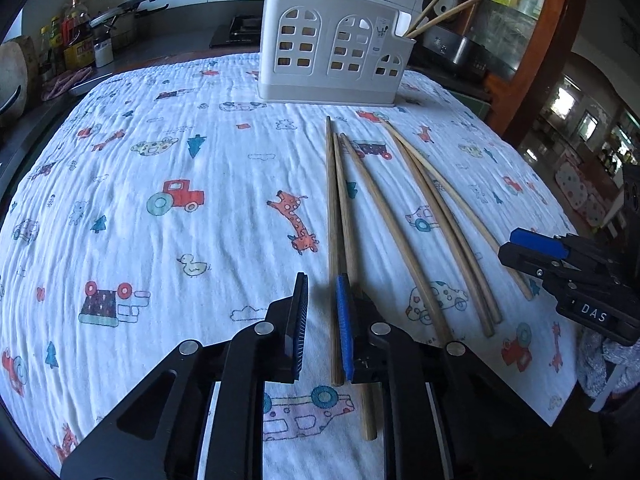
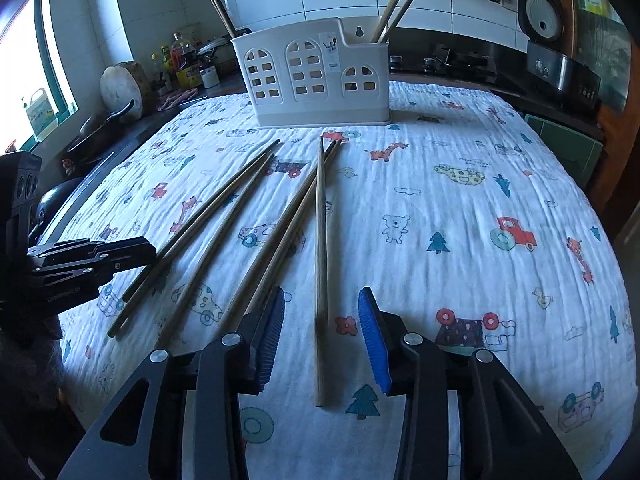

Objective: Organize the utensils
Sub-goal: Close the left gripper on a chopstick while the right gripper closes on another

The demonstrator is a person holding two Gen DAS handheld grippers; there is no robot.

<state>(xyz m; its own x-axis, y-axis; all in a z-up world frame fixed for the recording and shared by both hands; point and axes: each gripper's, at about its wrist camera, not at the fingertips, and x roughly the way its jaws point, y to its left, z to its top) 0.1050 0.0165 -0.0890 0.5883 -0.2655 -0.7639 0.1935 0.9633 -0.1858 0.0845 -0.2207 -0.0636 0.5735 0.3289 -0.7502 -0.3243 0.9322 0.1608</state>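
Left tongs, black with blue ribbed pads, spread; near ends of two brown wooden chopsticks lie between and under the fingers, right pad hiding part of one. Right tongs spread wide around a single wooden chopstick on the white cartoon-print cloth, touching neither pad. Other chopsticks lie between the two tongs. White plastic house-shaped holder stands at far edge, chopsticks inside, tips cut off. Right tongs read "DAS" in left view; holder sticker illegible.

Six wooden chopsticks lie fanned flat on the cloth before a white windowed holder with more upright.
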